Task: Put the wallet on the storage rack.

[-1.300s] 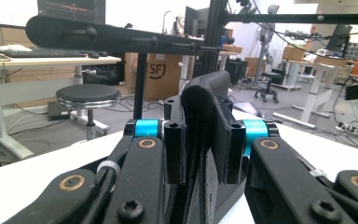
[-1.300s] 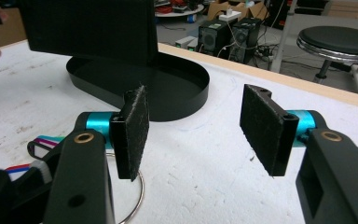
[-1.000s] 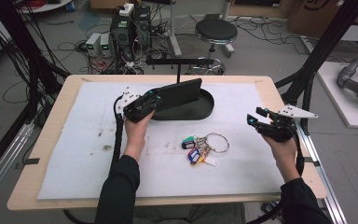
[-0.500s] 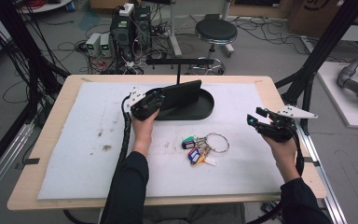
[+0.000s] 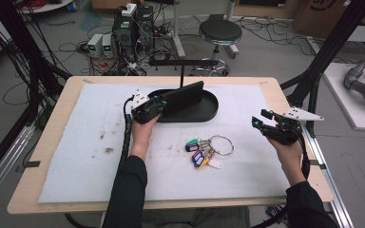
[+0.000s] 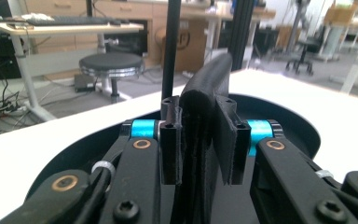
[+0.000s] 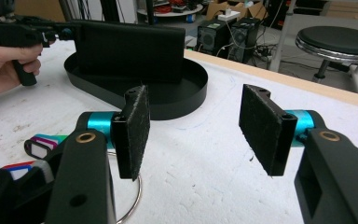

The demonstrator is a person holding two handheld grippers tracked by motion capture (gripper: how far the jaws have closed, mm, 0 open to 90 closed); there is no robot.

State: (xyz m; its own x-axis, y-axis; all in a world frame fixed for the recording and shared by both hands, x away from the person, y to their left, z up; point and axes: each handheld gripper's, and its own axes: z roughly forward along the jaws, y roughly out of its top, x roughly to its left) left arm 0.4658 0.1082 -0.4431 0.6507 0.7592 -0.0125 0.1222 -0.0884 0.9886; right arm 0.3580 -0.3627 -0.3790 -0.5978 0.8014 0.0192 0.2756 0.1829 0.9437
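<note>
High view: a flat black wallet (image 5: 183, 97) is being held on edge over the black oval tray (image 5: 209, 111) by the left gripper (image 5: 158, 102), whose jaws are being pressed against both its faces. White foam sheet (image 5: 76, 142) is lying bare to the left. The right gripper (image 5: 261, 122) is being held wide beside the key bunch (image 5: 204, 151), near the table's right edge

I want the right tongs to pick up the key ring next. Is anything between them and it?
Nothing visible. The right tongs hang open to the right of the key ring, with bare white mat between them.
</note>
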